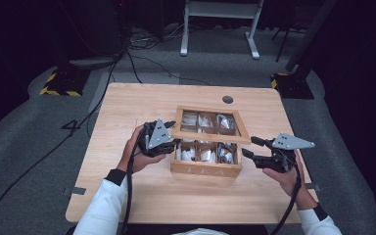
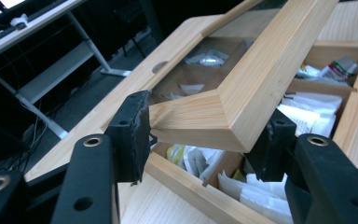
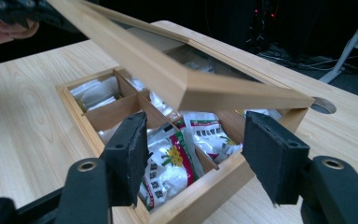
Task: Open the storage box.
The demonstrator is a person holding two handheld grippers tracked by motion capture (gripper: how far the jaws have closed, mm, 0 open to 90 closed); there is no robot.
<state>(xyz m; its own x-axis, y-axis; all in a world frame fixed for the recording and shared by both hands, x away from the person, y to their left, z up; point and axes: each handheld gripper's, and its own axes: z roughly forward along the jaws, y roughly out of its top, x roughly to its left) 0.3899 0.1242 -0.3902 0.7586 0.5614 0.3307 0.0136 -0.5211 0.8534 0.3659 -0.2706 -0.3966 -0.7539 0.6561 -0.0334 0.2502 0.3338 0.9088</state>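
Observation:
A wooden tea box (image 1: 205, 169) with several compartments of tea bags (image 3: 168, 163) stands mid-table. Its glass-paned lid (image 1: 210, 134) is hinged at the back and tilted up at the front. My left gripper (image 1: 172, 142) is shut on the lid's front left corner; in the left gripper view the pads (image 2: 135, 126) press that corner of the lid (image 2: 261, 79) above the box (image 2: 191, 186). My right gripper (image 1: 250, 146) stands open just off the box's right front corner. In the right gripper view its jaws (image 3: 198, 140) are spread below the raised lid (image 3: 168, 79), touching nothing.
The box sits on a light wooden table (image 1: 127, 196) with a round cable hole (image 1: 227, 99) at the back. Beyond the table are a white desk frame (image 1: 220, 24), yellow-and-black stand bases (image 1: 58, 84) and cables on grey carpet.

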